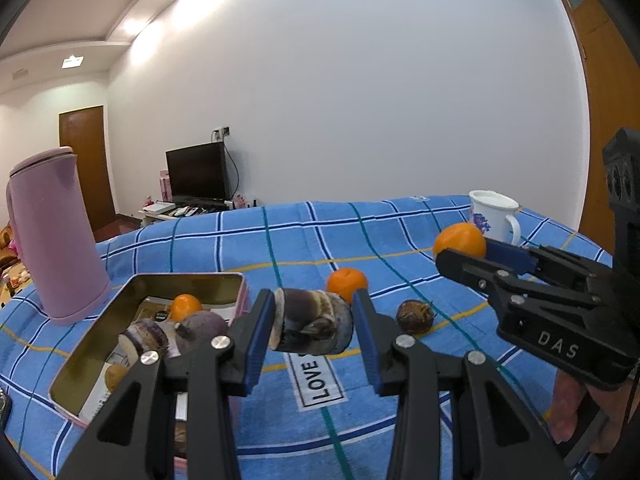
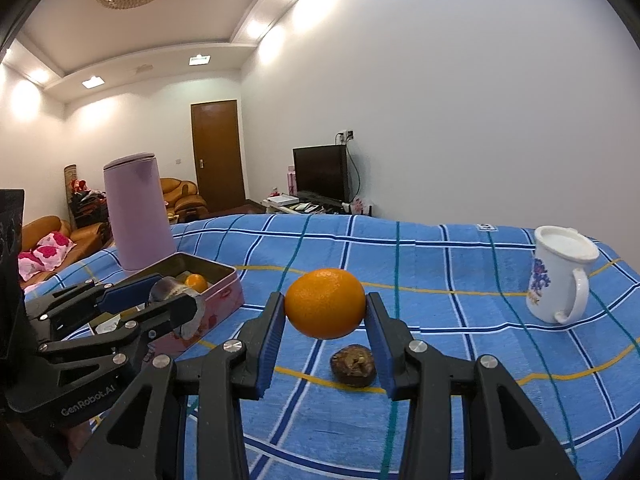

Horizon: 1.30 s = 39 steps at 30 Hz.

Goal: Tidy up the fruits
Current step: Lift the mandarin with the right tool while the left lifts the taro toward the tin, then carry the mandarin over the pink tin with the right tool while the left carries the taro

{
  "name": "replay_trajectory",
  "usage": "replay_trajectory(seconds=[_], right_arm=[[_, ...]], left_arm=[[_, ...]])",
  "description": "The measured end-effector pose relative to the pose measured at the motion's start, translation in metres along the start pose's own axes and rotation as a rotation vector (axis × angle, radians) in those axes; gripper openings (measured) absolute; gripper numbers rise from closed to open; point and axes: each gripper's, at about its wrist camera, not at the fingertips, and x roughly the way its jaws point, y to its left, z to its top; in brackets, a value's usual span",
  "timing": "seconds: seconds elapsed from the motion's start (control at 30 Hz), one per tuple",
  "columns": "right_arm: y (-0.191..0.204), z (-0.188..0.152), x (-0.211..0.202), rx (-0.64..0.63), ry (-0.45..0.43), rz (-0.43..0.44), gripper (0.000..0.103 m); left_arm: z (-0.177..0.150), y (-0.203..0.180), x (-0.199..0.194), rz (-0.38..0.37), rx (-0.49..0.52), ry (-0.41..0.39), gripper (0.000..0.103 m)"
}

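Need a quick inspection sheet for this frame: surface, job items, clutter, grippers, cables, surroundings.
Surface: blue checked cloth over the table.
Job's things: tin box holding a small orange and dark fruits; loose orange and brown fruit on the cloth.
Clutter: pink jug, flowered mug.
Grippers: left gripper shut on a dark purple fruit; right gripper shut on a big orange, both lifted.
Cables: one hanging from a wall socket behind the TV.
Surroundings: door, sofas.
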Motion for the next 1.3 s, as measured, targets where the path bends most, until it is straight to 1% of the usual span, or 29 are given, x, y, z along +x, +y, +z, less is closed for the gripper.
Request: replay_trajectory(seconds=[0.43, 0.8, 1.3], right_arm=[[0.029, 0.001, 0.015, -0.030, 0.031, 0.059, 0.042], [0.058, 0.002, 0.030, -0.067, 0.058, 0.115, 0.042], [0.090, 0.004, 0.043, -0.109, 0.076, 0.166, 0.042]], left_arm=[[-0.004, 0.028, -0.005, 0.032, -0.031, 0.023, 0.042], [-0.007, 0.051, -0.012, 0.058, -0.058, 0.022, 0.042], [-0.011, 0.082, -0.017, 0.100, -0.099, 0.025, 0.042]])
